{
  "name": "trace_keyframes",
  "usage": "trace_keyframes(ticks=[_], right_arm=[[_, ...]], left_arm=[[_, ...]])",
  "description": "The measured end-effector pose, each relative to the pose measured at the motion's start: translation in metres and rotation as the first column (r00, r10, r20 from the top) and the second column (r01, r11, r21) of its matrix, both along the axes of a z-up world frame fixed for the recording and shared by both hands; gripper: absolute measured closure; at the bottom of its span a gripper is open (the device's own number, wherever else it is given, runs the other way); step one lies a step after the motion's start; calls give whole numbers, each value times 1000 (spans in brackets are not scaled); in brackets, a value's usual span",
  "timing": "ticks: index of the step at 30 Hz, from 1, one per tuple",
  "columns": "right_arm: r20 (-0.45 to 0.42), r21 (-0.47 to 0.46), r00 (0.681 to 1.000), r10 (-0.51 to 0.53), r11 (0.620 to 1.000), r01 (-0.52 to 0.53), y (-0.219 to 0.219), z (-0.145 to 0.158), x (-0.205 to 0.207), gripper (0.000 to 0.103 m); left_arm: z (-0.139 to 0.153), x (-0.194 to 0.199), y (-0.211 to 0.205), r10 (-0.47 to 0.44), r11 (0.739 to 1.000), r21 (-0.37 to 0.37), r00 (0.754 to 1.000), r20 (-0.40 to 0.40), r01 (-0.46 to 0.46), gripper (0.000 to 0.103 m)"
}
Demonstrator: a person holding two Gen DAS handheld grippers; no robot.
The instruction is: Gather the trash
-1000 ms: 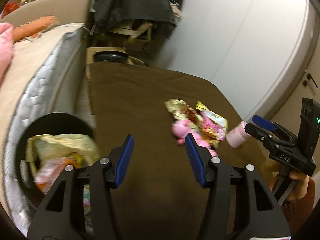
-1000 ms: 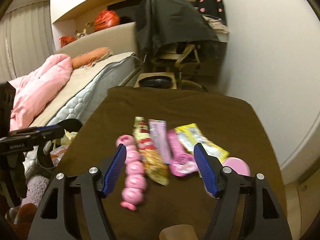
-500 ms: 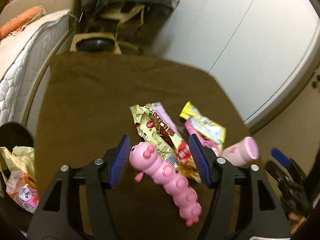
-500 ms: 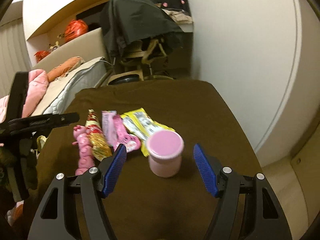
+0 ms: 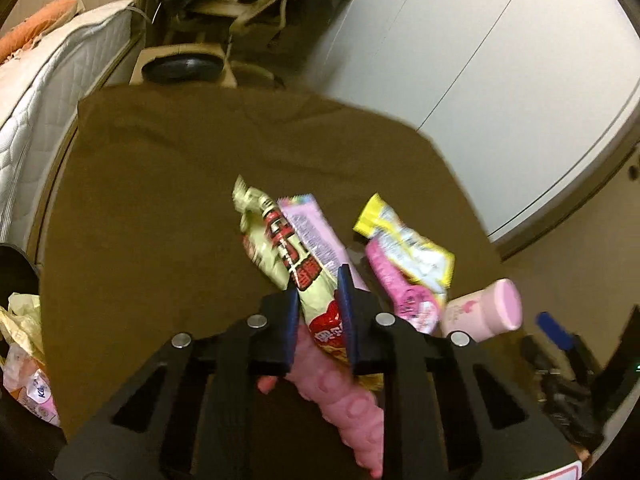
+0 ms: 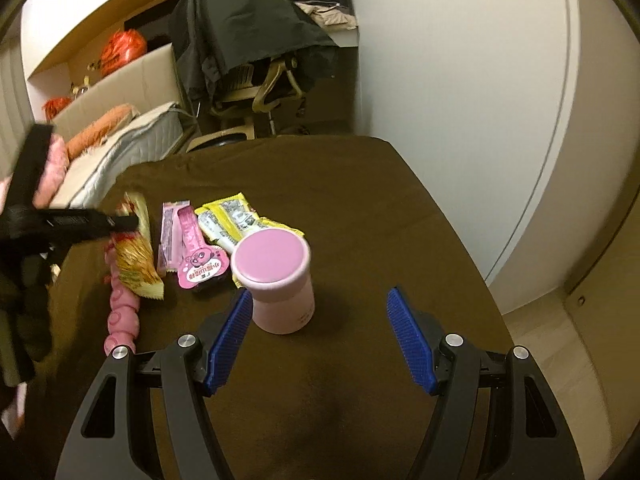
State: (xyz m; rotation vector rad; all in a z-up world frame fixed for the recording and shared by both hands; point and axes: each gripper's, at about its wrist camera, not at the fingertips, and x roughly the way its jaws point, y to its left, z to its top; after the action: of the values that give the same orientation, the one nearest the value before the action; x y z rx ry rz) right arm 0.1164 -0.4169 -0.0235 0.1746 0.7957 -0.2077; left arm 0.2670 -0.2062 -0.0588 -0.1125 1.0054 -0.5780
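Observation:
My left gripper (image 5: pixel 320 312) is closing its jaws on a cream-and-red snack wrapper (image 5: pixel 280 240), and both pads touch its sides. Under the wrapper lies a pink caterpillar toy (image 5: pixel 352 404) on the brown table (image 5: pixel 160 200). A pale pink wrapper (image 5: pixel 316 232), a yellow wrapper (image 5: pixel 412 248) and a pink pouch (image 5: pixel 404 296) lie just to the right. My right gripper (image 6: pixel 320 296) is open low over the table, with a pink lidded cup (image 6: pixel 276 280) standing just ahead of its left finger. Between its fingers there is nothing.
A black bin (image 5: pixel 16 264) with wrappers in it stands off the table's left edge, beside a mattress (image 5: pixel 48 80). A chair draped in dark clothes (image 6: pixel 248 40) is behind the table. White wall panels (image 6: pixel 460 80) run along the right side.
The left gripper swung right from over the bin to the wrappers, dropped, and its jaws narrowed onto the snack wrapper. The right gripper shifted right from the wrappers to the pink cup.

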Motion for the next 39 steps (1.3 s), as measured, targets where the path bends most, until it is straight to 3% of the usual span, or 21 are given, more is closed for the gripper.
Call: trace_keyframes(ticks=[5, 10, 14, 17, 22, 30, 35, 37, 38, 39], right_arm=[[8, -40, 996, 86, 996, -85, 28, 2, 10, 37], [22, -31, 988, 152, 988, -151, 49, 3, 22, 37], [36, -35, 980, 194, 981, -193, 63, 7, 31, 37], [33, -55, 972, 233, 972, -231, 75, 10, 39, 37], [-12, -88, 957, 289, 953, -289, 90, 8, 61, 39], [-130, -214, 934, 334, 910, -355, 116, -19, 84, 53], [-173, -290, 937, 303, 894, -343, 118, -35, 91, 61], [-176, -304, 938, 298, 890, -340, 116, -36, 92, 71], [-175, -299, 938, 299, 892, -340, 114, -36, 93, 84], [-178, -260, 935, 307, 902, -346, 110, -35, 94, 88]], left_arm=[[34, -21, 29, 7, 996, -86, 999, 45, -3, 88], [44, -35, 55, 5, 994, -111, 1000, 15, -4, 89], [34, -43, 67, -9, 998, -61, 999, -33, 7, 89], [23, -51, 72, -2, 1000, 6, 1000, -21, 2, 89], [8, -54, 79, 19, 1000, 23, 999, -38, -18, 89], [7, -62, 77, -1, 998, 66, 1000, 1, 1, 80], [4, -63, 84, 9, 998, 60, 1000, -4, -8, 74], [2, -63, 87, 19, 998, 55, 1000, -11, -18, 74], [1, -63, 88, 23, 998, 52, 1000, -15, -22, 74], [-1, -63, 90, 30, 998, 48, 999, -21, -29, 74]])
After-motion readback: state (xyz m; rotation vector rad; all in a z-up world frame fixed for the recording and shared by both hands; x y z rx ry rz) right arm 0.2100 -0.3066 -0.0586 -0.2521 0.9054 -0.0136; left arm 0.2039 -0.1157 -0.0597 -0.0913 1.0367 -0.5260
